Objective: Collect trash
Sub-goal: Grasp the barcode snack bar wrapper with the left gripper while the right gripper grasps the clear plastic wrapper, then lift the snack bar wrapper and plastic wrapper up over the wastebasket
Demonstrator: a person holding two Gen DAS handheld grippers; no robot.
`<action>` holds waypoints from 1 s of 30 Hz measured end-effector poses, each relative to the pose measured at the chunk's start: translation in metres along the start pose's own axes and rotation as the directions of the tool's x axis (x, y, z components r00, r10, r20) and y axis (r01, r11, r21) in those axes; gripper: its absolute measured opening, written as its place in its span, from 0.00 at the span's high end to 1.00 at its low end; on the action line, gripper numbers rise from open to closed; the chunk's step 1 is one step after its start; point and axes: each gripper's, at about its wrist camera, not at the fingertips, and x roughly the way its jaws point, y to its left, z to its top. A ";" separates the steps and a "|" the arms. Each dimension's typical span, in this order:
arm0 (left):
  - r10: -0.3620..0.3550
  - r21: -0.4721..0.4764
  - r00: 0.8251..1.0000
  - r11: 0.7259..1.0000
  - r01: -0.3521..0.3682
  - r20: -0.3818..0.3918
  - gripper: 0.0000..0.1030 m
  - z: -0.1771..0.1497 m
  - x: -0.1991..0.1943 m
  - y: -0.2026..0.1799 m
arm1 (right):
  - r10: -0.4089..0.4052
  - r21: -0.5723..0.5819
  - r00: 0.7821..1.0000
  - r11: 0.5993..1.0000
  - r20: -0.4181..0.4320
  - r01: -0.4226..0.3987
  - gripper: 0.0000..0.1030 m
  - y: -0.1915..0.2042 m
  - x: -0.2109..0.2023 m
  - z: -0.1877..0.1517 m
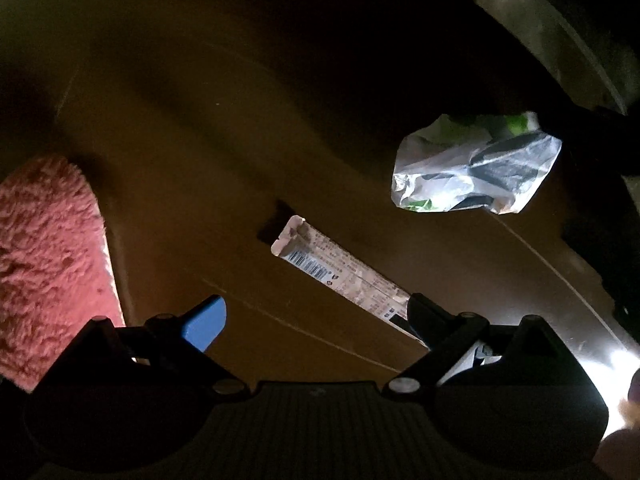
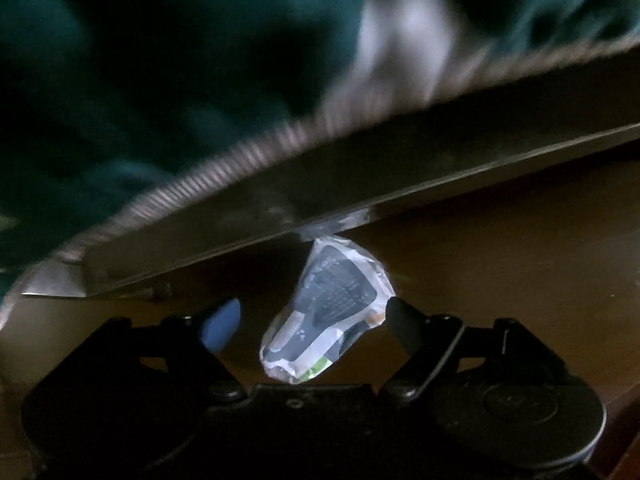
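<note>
A: Start at the left. What is the pink thing?

B: A fluffy pink slipper (image 1: 48,256), lying on the brown floor (image 1: 240,140), probably just kicked off there. The left gripper (image 1: 316,316) is beside it with its jaws wide apart and nothing in them. A long snack-stick wrapper (image 1: 340,272) lies flat on the floor, its near end touching the right finger, so it seems lined up for that claw.

A: And further right?

B: A crumpled silvery wrapper (image 1: 472,172), close to a dark piece of furniture. In the right wrist view it sits between the spread fingers of the right gripper (image 2: 310,320), which has not closed on it. Its far end tucks under a furniture edge (image 2: 360,184) with green fabric (image 2: 120,80) above, which is likely why the claw comes in low.
</note>
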 end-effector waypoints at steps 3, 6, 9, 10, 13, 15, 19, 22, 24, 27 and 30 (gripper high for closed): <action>0.005 -0.002 1.000 1.000 -0.005 -0.005 0.05 0.000 0.007 0.000 | -0.011 0.039 1.000 0.999 -0.022 0.012 0.36 -0.004 0.016 0.003; 0.002 -0.014 1.000 1.000 -0.003 -0.023 0.05 0.000 0.014 -0.002 | -0.020 0.050 0.999 0.998 -0.049 0.023 0.51 -0.006 0.026 0.005; -0.013 -0.037 0.999 0.999 0.011 -0.049 0.05 0.000 0.022 -0.004 | -0.022 0.021 0.997 1.000 -0.079 0.024 0.80 -0.009 0.030 0.005; -0.020 -0.049 0.998 0.999 0.017 -0.057 0.05 0.000 0.025 -0.005 | -0.017 0.006 0.996 1.000 -0.087 0.017 0.87 -0.011 0.031 0.005; -0.037 -0.086 0.997 0.996 0.030 -0.073 0.06 -0.001 0.033 -0.010 | -0.025 -0.096 0.995 0.995 -0.101 0.015 0.96 -0.017 0.024 0.008; -0.031 -0.100 0.997 0.995 0.025 -0.067 0.06 0.001 0.035 -0.011 | -0.047 -0.189 0.995 0.982 -0.094 0.028 0.98 -0.024 0.013 0.010; -0.045 -0.156 0.996 0.987 0.032 -0.080 0.09 0.007 0.043 -0.013 | -0.110 -0.322 0.988 0.944 -0.110 0.069 0.99 -0.048 -0.005 0.009; -0.039 -0.164 0.995 0.986 0.024 -0.090 0.16 0.011 0.050 -0.017 | -0.139 -0.329 0.982 0.940 -0.130 0.089 0.99 -0.067 -0.013 0.007; -0.028 -0.165 0.995 0.986 0.012 -0.095 0.24 0.012 0.055 -0.018 | -0.141 -0.319 0.981 0.943 -0.135 0.092 0.99 -0.076 -0.017 0.005; -0.020 -0.170 0.995 0.985 0.003 -0.095 0.23 0.014 0.055 -0.021 | -0.128 -0.300 0.981 0.951 -0.143 0.080 0.99 -0.081 -0.020 0.003; 0.003 -0.112 0.998 0.994 -0.010 -0.065 0.34 0.011 0.052 -0.030 | -0.120 -0.312 0.982 0.947 -0.142 0.071 0.99 -0.080 -0.020 0.002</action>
